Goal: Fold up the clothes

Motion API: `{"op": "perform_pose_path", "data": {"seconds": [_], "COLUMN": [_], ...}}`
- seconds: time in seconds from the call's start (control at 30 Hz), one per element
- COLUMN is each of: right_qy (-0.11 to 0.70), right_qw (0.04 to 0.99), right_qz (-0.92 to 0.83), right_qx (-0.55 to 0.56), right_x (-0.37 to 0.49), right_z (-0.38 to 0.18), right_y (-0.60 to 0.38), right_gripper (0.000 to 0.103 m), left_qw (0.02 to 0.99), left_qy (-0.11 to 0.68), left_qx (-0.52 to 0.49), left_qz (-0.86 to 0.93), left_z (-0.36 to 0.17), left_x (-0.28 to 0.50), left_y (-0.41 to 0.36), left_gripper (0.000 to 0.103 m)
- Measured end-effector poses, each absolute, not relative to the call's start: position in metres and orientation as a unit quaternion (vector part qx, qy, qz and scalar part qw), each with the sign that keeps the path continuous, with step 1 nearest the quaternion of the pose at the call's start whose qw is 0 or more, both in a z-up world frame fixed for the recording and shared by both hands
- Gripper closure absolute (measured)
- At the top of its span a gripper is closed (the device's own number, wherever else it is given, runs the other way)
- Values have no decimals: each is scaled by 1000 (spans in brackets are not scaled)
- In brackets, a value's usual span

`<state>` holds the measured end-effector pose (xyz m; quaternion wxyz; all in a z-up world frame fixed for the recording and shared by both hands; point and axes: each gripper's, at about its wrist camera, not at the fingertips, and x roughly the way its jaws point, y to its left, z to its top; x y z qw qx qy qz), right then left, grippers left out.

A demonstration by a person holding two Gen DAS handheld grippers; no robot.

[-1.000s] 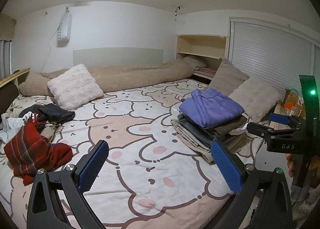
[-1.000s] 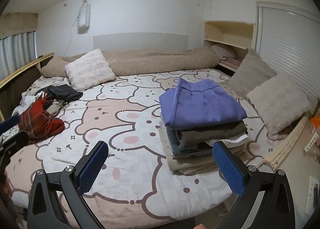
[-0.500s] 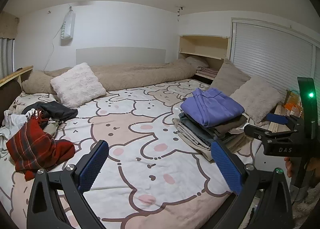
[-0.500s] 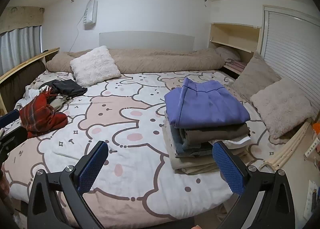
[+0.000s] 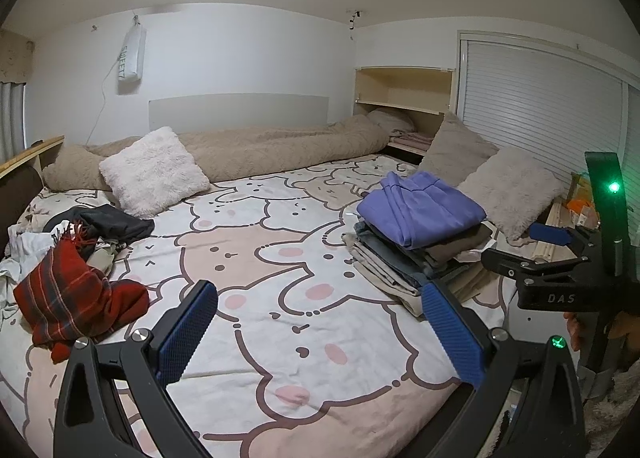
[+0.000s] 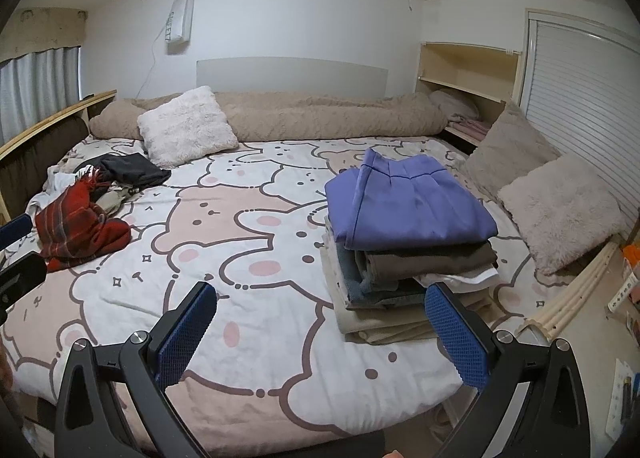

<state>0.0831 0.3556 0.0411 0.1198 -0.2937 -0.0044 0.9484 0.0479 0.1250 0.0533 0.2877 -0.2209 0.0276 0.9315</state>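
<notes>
A stack of folded clothes [image 6: 408, 254] sits on the right side of the bed [image 6: 248, 242], with a purple garment [image 6: 408, 205] on top; the left wrist view shows the stack [image 5: 420, 246] too. A loose pile of unfolded clothes lies at the left: a red plaid piece [image 5: 76, 298] [image 6: 76, 230], a dark garment [image 5: 116, 221] [image 6: 132, 171] and white and beige pieces. My left gripper [image 5: 320, 326] is open and empty above the bed's near edge. My right gripper [image 6: 320, 332] is open and empty too; it also shows at the right of the left wrist view [image 5: 528, 246].
A white fluffy pillow [image 6: 186, 125] and a long beige rolled duvet [image 6: 320, 117] lie at the headboard. Two beige cushions [image 6: 556, 209] lean by the shuttered window on the right. A wooden shelf niche [image 6: 464, 97] is at the back right. A wooden bed rail [image 6: 52, 125] runs along the left.
Both grippers have drawn back from the bed and tilted up a little, so the bed and clothes sit lower and farther in both views. Both stay open and empty.
</notes>
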Motion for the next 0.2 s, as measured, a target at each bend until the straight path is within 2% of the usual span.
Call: {"op": "perform_pose_path", "data": {"seconds": [0.2], "right_qy": [-4], "right_qw": [122], "right_qz": [948], "right_qx": [-295], "right_x": [83], "right_z": [40], "right_y": [358], "right_gripper": [0], "left_qw": [286], "left_qy": [26], "left_qx": [-223], "left_qz": [932], "left_z": [52], "left_x": [48], "left_y": [125], "left_gripper": [0]}}
